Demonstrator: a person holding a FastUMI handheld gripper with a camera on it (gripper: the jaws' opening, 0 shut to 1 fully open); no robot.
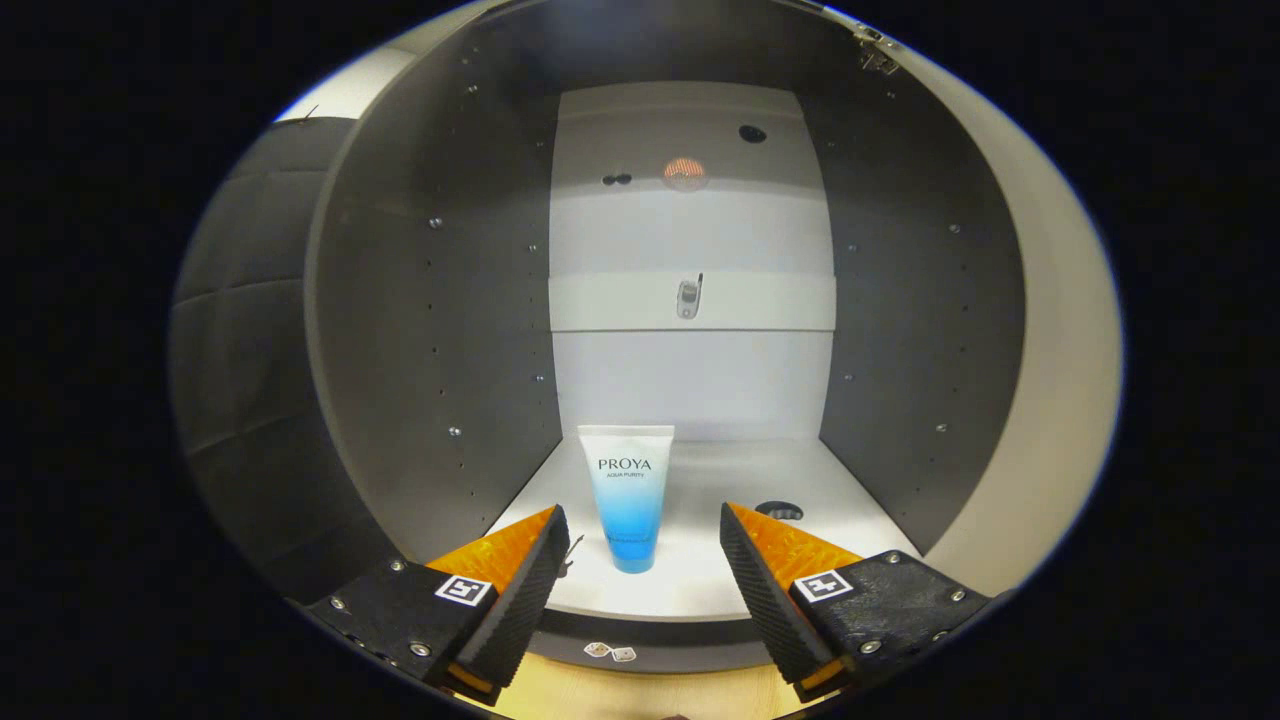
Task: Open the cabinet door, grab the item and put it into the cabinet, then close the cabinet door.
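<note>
Between the tongs' (640, 545) parted, empty fingers, just ahead, the blue-white tube (627, 495) stood cap-down on the cabinet shelf (720, 590), prob. released w/ room for backing out.

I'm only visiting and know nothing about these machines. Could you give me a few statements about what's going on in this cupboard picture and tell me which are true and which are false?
1. The gripper is open, its fingers spread apart. True.
2. The tube lies flat on the cabinet floor. False: it stands upright on its cap.
3. The fingers press on the tube. False: it stands free between them, touching neither.
4. The cabinet is open, showing its inside. True.
5. The tube is blue at the bottom and white at the top. True.
</note>
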